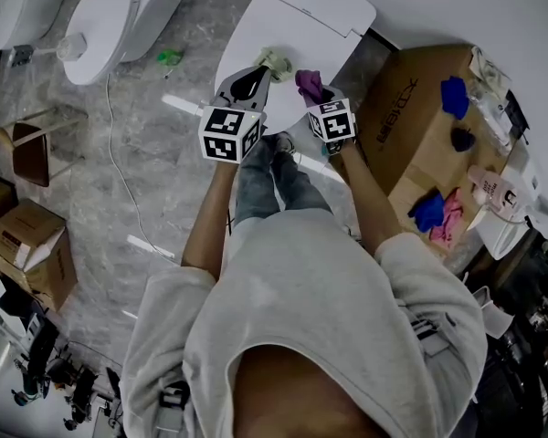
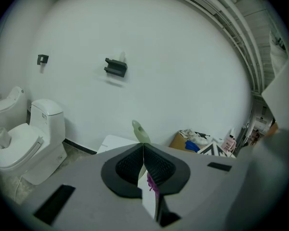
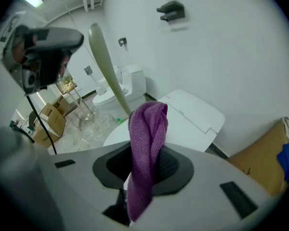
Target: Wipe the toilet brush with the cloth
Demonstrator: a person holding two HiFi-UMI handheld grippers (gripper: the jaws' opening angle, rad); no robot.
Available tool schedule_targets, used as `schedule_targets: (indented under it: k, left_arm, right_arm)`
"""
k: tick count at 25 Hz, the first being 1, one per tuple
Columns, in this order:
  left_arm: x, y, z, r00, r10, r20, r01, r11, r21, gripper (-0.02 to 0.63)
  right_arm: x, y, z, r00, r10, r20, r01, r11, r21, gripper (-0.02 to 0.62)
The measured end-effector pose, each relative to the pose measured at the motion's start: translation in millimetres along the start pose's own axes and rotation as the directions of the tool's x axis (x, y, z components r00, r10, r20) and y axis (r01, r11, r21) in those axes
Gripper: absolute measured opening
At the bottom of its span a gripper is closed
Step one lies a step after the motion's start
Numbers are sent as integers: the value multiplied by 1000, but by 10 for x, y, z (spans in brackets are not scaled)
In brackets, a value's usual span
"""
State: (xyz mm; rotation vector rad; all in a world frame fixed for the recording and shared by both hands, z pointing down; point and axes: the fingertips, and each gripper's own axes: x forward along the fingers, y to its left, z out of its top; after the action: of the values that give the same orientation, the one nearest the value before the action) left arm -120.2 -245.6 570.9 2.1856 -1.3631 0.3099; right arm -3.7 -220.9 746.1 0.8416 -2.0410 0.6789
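Toilet brush: pale green handle, upright with a slight tilt, held in the air above a white toilet lid. Left claw is clenched on the handle near its top, and only the rounded tip pokes past the jaws. Lower handle runs behind the cloth in the right gripper view. Bristle end is hidden in every view.

Cloth is purple and bunched, pinched in the right claw, which is clamped on it. It stands up in a fold above the jaws and hangs below them. It sits just beside the lower handle, but contact can't be confirmed. In the left gripper view only a purple sliver shows through the gap under the jaws.

The head view has both claws close together over the lid, with the jaws partly covered by the marker cubes.

At the right, a cardboard box has dark print on its side, too small to read. Blue cloths and a pink one lie on it. A bottle beside it has a label that is not legible.

Two white toilets stand against the wall on the left. A dark bracket is on the wall. More cardboard boxes sit on the floor, cut off at the frame edge.
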Motion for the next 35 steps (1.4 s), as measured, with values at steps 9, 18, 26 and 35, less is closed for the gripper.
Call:
schedule_targets:
  k: [9, 18, 26, 35]
  left_arm:
    - [-139, 42, -20, 998, 53, 18, -53, 999, -10, 20]
    - [-288, 108, -35, 993, 110, 40, -109, 994, -30, 20]
    - [-352, 191, -82, 990, 136, 41, -134, 990, -47, 20]
    - [-353, 308, -92, 989, 147, 30, -145, 988, -59, 20]
  right_arm:
    - [-1095, 430, 1000, 939, 49, 341, 23, 978, -205, 103]
    - [-1599, 984, 1579, 858, 189, 478, -17, 940, -341, 103]
    - [-1079, 919, 1391, 908, 169, 382, -40, 945, -324, 103]
    - [-639, 798, 1030, 948, 160, 275, -82, 959, -273, 103]
